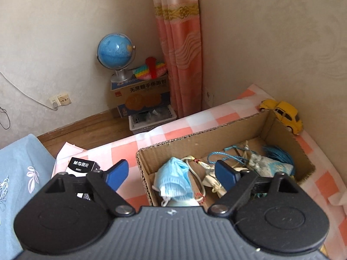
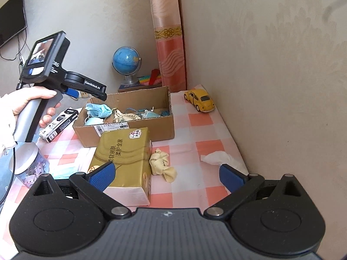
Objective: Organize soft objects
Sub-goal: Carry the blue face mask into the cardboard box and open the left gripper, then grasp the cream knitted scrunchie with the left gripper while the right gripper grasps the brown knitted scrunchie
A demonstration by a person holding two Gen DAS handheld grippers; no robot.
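I am seeing a yellow toy car [image 2: 200, 99] sitting by the wall, a blue globe [image 1: 114, 52] standing on stacked boxes [image 1: 139, 96] beside the curtain [image 1: 179, 49].

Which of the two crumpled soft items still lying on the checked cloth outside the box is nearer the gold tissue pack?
The yellow crumpled cloth, right beside the gold tissue pack. The white tissue lies farther off, near the wall.
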